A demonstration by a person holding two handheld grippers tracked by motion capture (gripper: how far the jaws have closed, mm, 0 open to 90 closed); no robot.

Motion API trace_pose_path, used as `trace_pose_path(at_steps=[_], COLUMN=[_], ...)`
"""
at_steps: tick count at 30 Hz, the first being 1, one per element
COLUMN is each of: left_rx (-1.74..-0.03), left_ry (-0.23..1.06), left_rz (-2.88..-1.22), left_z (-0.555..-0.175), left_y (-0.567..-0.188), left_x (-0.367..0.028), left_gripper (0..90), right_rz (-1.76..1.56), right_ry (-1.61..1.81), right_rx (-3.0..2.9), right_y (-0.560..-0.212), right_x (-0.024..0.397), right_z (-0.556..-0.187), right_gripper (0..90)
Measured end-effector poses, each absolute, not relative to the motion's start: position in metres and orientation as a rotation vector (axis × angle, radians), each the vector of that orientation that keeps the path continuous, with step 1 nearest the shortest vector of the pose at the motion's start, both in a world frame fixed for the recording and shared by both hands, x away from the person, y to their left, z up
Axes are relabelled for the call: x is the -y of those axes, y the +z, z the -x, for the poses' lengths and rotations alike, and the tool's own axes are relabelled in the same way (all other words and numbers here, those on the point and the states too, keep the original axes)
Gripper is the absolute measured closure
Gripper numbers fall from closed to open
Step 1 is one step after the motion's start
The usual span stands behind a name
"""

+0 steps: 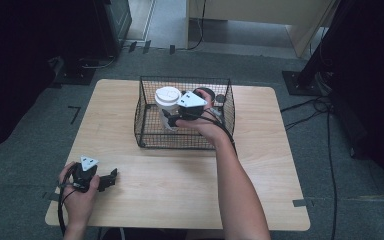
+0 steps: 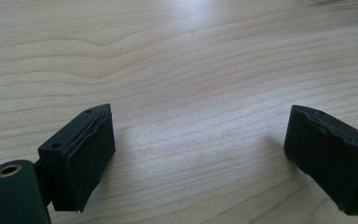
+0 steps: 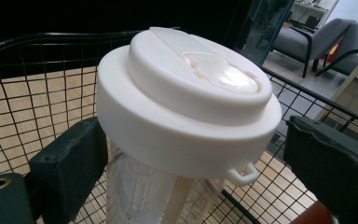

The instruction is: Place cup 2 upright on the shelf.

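the right hand-held gripper (image 1: 172, 119) reaches into the black wire basket (image 1: 147, 127) near the desk's (image 1: 180, 185) far edge, its jaws set either side of a clear cup (image 3: 135, 191) just under the white lid (image 3: 186, 116); the left pad sits against the cup, the right pad stands off it. the left hand-held gripper (image 1: 111, 179) rests by the desk's near left corner, jaws wide apart over bare wood
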State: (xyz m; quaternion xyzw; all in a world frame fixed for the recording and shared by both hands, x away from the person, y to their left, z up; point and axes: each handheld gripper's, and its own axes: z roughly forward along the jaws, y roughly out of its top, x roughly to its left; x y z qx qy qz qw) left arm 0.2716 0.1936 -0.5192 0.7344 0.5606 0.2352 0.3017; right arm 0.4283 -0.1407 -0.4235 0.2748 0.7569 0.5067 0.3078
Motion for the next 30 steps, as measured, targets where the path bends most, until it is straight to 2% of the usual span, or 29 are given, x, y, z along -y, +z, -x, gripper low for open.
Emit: trace_pose_path(at_steps=[30], left_rx=[-1.487], left_ry=[0.624], left_rz=[-1.948], left_z=[-0.272], left_y=[-0.519], left_x=[-0.194], left_gripper=[9.4], right_rz=[-0.732], right_ry=[1.384], right_rx=[-1.913], right_y=[-0.397], right_x=[0.164], right_z=[-0.407], right_gripper=[8.0])
